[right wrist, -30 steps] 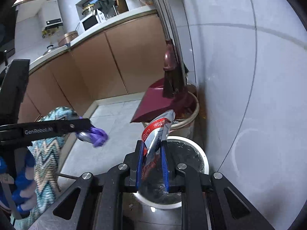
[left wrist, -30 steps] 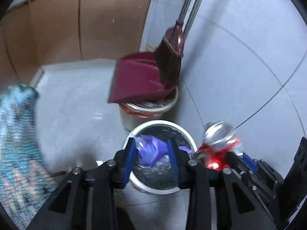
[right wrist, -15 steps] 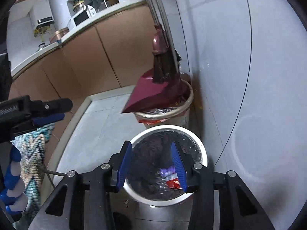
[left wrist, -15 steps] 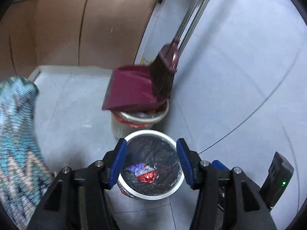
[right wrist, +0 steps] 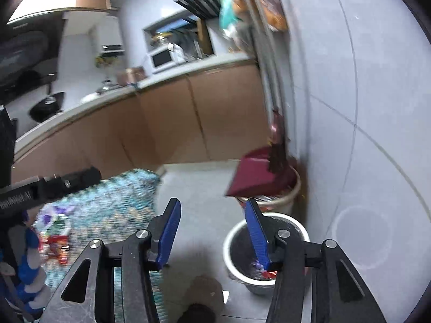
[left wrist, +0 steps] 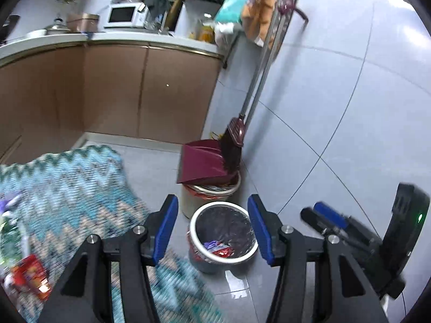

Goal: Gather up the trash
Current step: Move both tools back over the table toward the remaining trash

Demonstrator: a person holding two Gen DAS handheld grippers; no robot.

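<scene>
Wrappers (left wrist: 218, 247) at the bottom of the white bin (left wrist: 249, 253), lower centre of frame. Left gripper (left wrist: 212, 228) and right gripper (right wrist: 212, 231) spread wide, empty. More trash (left wrist: 31, 276) lower left on the zigzag rug (left wrist: 72, 188), presumably next.

Bright, even indoor light off the pale wall tiles (left wrist: 350, 94), faint glare on the wet floor (left wrist: 237, 285) near the white bin (left wrist: 194, 231), heavy fisheye bending and dark vignetting at every edge, motion blur smearing the zigzag rug (left wrist: 67, 188) on the left, blurrier all over from the right wrist.
</scene>
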